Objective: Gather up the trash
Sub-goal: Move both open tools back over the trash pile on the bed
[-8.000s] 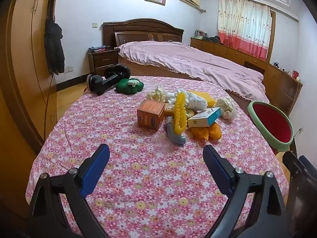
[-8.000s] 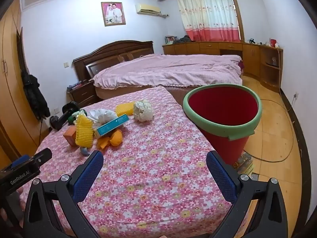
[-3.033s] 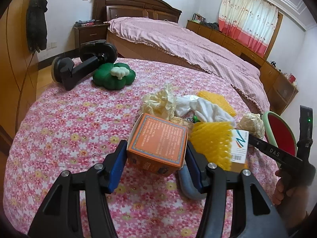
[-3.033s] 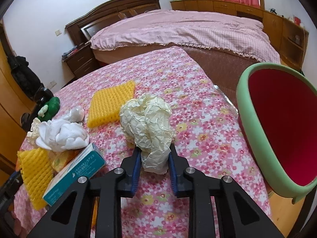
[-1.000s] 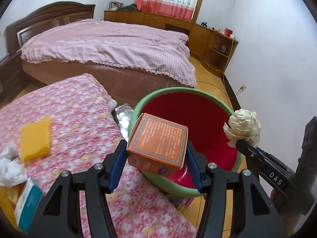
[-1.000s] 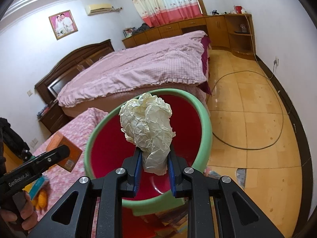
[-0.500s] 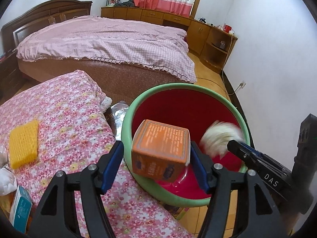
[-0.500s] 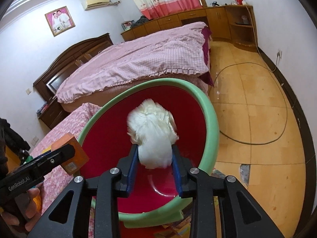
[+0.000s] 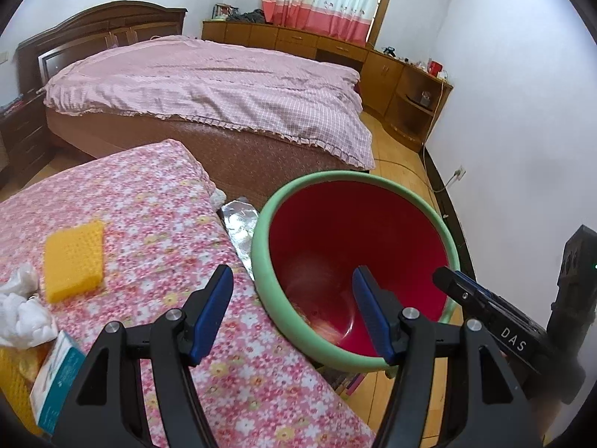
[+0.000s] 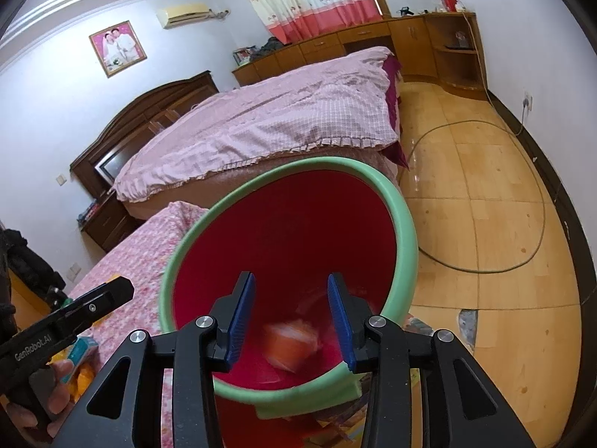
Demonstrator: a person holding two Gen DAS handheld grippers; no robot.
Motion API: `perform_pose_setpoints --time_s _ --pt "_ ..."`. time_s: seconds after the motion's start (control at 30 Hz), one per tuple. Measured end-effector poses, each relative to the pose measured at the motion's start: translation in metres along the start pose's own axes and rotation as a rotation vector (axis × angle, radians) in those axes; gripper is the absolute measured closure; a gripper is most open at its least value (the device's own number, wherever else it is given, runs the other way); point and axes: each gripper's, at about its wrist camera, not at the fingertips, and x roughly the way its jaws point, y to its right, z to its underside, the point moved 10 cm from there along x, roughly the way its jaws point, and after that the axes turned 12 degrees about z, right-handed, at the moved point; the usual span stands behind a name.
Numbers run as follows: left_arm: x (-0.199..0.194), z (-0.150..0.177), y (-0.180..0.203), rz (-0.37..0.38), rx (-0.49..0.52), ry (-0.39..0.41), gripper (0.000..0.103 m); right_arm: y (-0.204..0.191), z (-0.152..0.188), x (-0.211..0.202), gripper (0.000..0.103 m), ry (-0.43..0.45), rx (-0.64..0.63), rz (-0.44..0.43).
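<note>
Both grippers hang over the mouth of the red plastic bucket with the pale green rim (image 9: 263, 261), which stands on the wooden floor just beside the table draped in a pink flowered cloth (image 9: 149, 216). The left gripper (image 9: 293, 311) has its blue-padded jaws spread wide with nothing between them; they have just been opening. The right gripper (image 10: 291, 311) has jaws parted about halfway, also empty, and these too have just been opening. In the right wrist view, a blurred orange cardboard box (image 10: 293, 345) shows low inside the bucket, with a pale blurred shape just beside it that cannot be made out. On the flowered cloth, well apart from the bucket, lie a yellow waffle-textured sponge (image 9: 74, 255), a crumpled white tissue (image 9: 20, 313) and a teal and white carton (image 9: 56, 377). A crinkled silver foil sheet (image 9: 240, 224) hangs at the table edge, touching the bucket's rim. Behind stands a bed with a pink checked cover (image 9: 209, 89).
</note>
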Motion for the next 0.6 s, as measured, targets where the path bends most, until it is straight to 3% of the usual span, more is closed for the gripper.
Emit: perform_pose_setpoints --time_s 0.37,0.6 --pt "-0.056 0.003 -0.013 -0.054 -0.036 0.063 0.037 -0.024 0.008 -0.039 0.059 0.029 -0.018 -0.029" --pt "-0.098 0.017 -0.047 -0.124 -0.101 0.090 0.037 -0.049 0.019 -0.054 0.058 0.021 -0.046 -0.063"
